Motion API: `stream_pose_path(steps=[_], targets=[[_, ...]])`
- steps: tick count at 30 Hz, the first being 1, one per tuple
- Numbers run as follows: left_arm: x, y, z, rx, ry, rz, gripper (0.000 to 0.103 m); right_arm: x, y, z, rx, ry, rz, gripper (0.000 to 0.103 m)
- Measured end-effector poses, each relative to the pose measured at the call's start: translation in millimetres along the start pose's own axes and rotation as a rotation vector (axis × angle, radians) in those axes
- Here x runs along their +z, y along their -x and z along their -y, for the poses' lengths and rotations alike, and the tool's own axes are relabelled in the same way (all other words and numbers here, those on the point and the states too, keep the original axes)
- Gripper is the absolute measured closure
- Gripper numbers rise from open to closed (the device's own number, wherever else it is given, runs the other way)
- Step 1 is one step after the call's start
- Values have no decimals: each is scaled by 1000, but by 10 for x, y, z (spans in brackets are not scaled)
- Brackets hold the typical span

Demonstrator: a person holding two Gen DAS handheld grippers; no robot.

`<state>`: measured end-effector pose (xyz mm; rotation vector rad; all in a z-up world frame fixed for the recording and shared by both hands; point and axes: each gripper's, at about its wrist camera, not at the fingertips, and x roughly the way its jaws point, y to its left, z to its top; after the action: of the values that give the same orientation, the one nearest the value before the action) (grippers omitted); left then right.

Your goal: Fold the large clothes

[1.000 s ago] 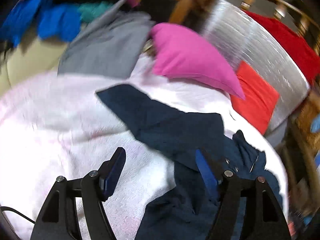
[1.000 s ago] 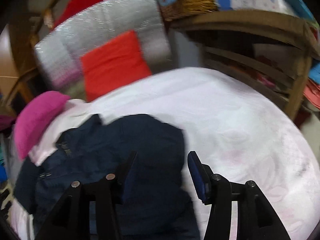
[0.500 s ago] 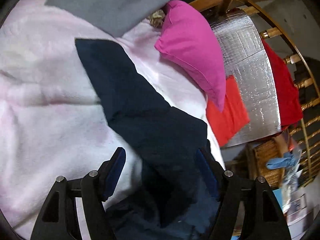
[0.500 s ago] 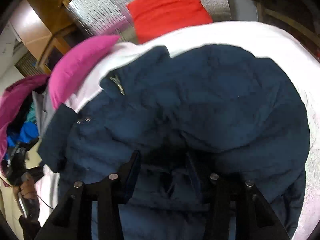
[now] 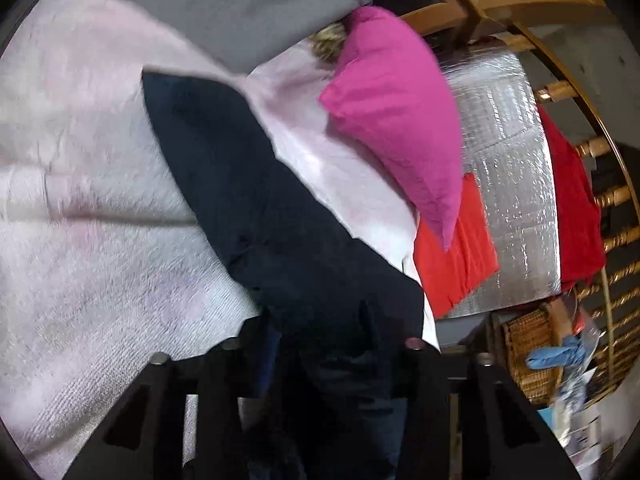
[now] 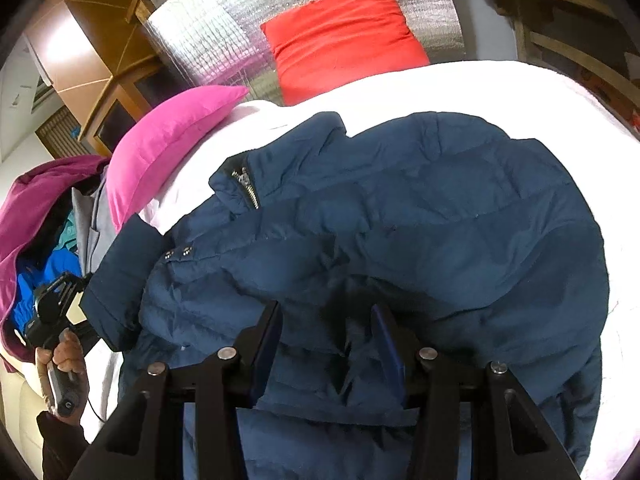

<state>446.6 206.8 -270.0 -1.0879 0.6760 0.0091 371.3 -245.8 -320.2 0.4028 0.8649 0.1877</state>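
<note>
A navy padded jacket [image 6: 400, 208] lay spread over a pale pink bedspread [image 6: 500, 84] on the bed, its collar and zip toward the far left and its bulk bunched in folds at the near edge. In the right wrist view the right gripper [image 6: 332, 344] sat low on the near part of the jacket, its jaws at a middling width with a raised fold of the navy fabric standing between them; the pads looked pressed against that fold. In the left wrist view one sleeve [image 5: 224, 168] of the jacket ran from the far left across the bedspread [image 5: 80, 240] toward the near centre, where the left gripper [image 5: 332, 344] met it. Its jaws were closing, with dark fabric bunched between them; the fingers were too deep in shadow to tell whether the pads already pinched it.

A pink pillow [image 6: 168, 140] lay at the far left of the bed, an orange-red cushion [image 6: 344, 36] beyond it against a silver quilted panel [image 6: 224, 28]. A grey garment [image 5: 240, 4] was at the far end in the left view. At the left edge of the right view a hand [image 6: 64, 356] held the other gripper's handle.
</note>
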Motion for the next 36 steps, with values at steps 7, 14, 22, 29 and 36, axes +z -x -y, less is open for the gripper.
stream_pose_path(steps=[7,14,22,29,36], targets=[[-290,210,506,-2,-233,48,85,44,141,114,-1,-49,30,53],[-1233,83,1211,-43,-557,-57,90,67,360,286,-19,-96,73,53],[-1929,-430,958,50,-539,-298,90,89,510,515,-32,-149,94,53],[-1816,-139,898,31,-506,-396,50,66,582,531,-13,-155,95,53],[-1546,463,829,-26,-480,-333,31,13,548,333,28,-118,74,35]])
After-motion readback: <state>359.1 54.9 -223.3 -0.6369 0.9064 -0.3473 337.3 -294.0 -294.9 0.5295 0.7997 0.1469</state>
